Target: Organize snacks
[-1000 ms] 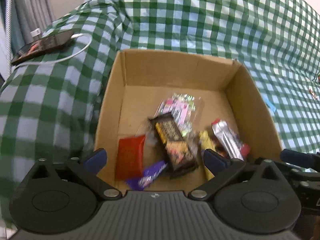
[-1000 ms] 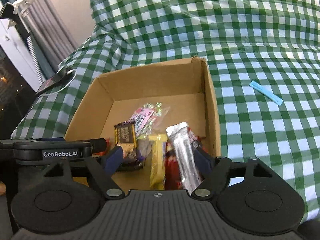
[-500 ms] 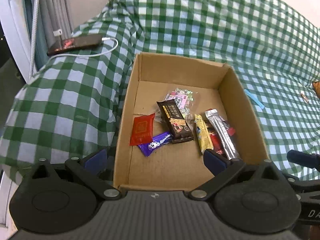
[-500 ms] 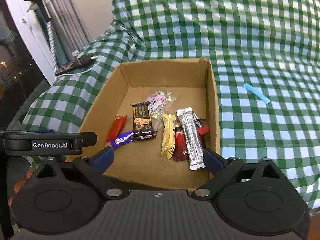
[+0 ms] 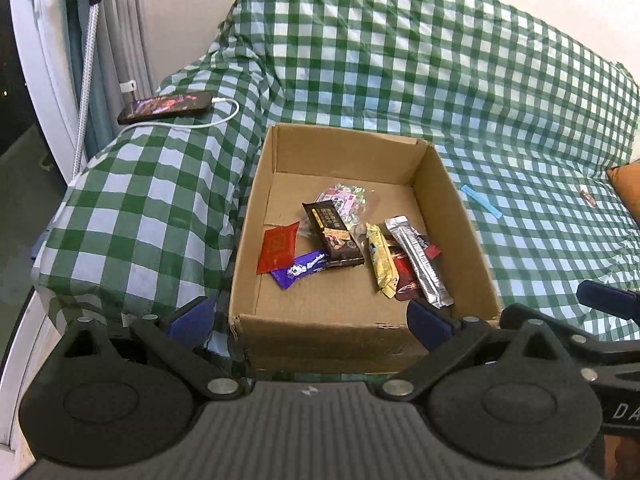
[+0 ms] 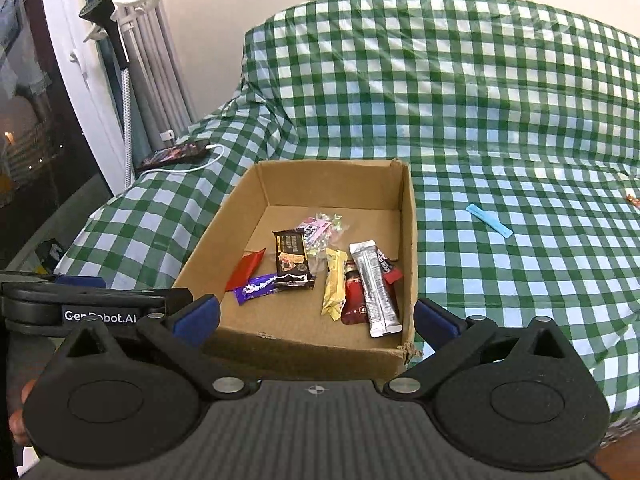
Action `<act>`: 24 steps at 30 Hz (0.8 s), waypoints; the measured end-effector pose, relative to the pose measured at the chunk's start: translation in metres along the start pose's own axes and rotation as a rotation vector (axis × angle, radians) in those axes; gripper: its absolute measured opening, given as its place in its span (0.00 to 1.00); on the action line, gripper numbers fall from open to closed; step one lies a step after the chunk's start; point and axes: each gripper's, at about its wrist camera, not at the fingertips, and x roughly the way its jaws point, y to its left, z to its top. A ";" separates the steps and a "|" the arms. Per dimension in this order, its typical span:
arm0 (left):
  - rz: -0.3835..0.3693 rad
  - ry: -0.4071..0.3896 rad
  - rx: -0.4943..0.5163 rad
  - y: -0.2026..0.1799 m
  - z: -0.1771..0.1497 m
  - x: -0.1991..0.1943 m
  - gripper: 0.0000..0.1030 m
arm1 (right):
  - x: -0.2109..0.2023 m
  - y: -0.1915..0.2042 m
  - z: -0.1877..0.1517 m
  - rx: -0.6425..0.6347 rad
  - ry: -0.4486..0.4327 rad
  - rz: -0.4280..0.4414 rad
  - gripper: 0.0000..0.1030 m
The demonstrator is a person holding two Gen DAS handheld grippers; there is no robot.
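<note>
- a cardboard box (image 5: 256, 216) sits open-topped on a sofa draped in a green-and-white checked cloth (image 5: 400, 64), and every snack in view but one lies on the box floor.
- a red sachet (image 5: 278, 246) lies nearest the box's left wall, with a purple wrapper (image 5: 304, 268) touching its lower corner.
- a dark brown chocolate bar (image 5: 334, 234) lies mid-floor, its far end overlapping a clear packet of pastel sweets (image 5: 346, 196) toward the box's back wall.
- a yellow bar (image 5: 382, 264), a dark red packet (image 5: 406, 276) and a silver bar (image 5: 418, 264) lie side by side by the box's right wall (the silver one rests on top of the red packet).
- a light blue strip (image 5: 480, 202) lies on the cloth just outside the box's right wall.
- a phone (image 5: 166, 106) with a white cable (image 5: 216, 120) plugged in rests on the sofa arm, beyond the box's left wall.
- the left gripper (image 5: 308, 318) hangs at the box's near wall, jaws wide, nothing between them but the box edge below.
- the right gripper (image 6: 316, 314) is also at the box's near wall; its jaws have just been opening, now spread wide, gripping nothing.
</note>
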 end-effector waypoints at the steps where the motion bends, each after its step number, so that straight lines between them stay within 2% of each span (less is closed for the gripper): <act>1: 0.000 -0.007 0.003 -0.001 -0.001 -0.004 1.00 | -0.003 0.000 -0.002 -0.002 -0.005 0.000 1.00; 14: 0.001 -0.052 0.022 -0.004 -0.011 -0.029 1.00 | -0.024 -0.001 -0.011 0.012 -0.041 -0.005 1.00; 24: 0.002 -0.054 0.018 -0.002 -0.012 -0.031 1.00 | -0.027 0.001 -0.013 0.008 -0.040 -0.006 1.00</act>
